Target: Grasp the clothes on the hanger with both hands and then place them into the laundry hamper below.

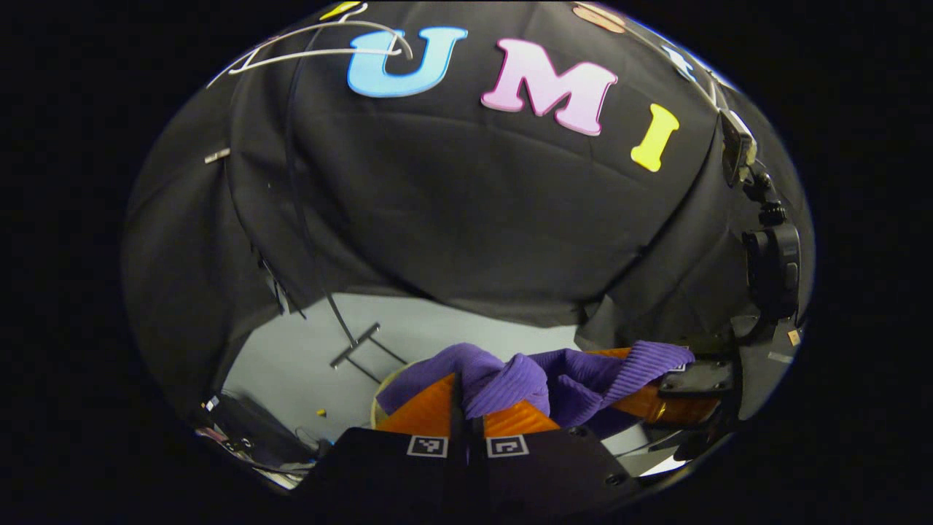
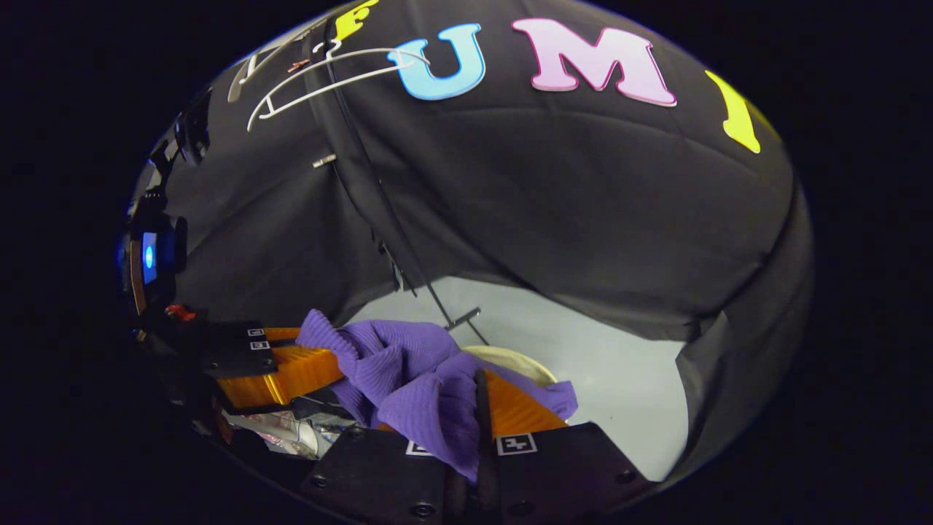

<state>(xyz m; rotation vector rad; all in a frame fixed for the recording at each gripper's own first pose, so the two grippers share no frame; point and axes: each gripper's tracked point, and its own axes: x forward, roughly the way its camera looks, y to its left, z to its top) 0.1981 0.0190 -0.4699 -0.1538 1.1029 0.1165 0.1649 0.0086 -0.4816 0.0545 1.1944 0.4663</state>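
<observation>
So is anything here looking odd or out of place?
Nothing is spilled or broken. The white hanger hangs bare up high, and the purple garment is bunched untidily between the left gripper and right gripper, above the hamper's pale rim.

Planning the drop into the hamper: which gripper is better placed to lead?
Right, marginally. The right gripper holds the purple garment with the hamper's pale rim just beyond its fingers. The left gripper also grips cloth, but the rim there is mostly hidden.
</observation>
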